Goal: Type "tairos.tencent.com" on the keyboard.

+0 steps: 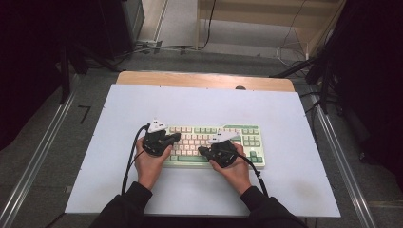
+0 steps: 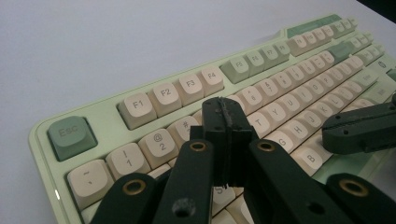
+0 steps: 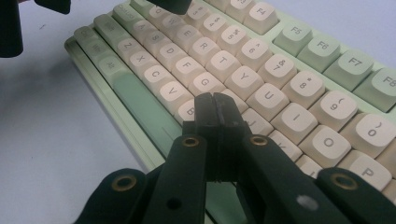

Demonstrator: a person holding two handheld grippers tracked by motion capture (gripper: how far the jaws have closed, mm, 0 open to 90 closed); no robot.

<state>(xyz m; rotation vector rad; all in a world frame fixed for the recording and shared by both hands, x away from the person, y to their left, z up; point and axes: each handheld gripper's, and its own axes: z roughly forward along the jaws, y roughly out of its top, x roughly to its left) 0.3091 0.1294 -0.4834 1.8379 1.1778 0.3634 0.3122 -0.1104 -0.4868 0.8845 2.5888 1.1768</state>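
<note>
Both hands' grippers, left gripper (image 1: pixel 172 138) and right gripper (image 1: pixel 203 151), fingers pressed together, over keyboard (image 1: pixel 247 135) keys

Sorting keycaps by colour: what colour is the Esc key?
Muted green Esc key, clearest in the left gripper view.
</note>
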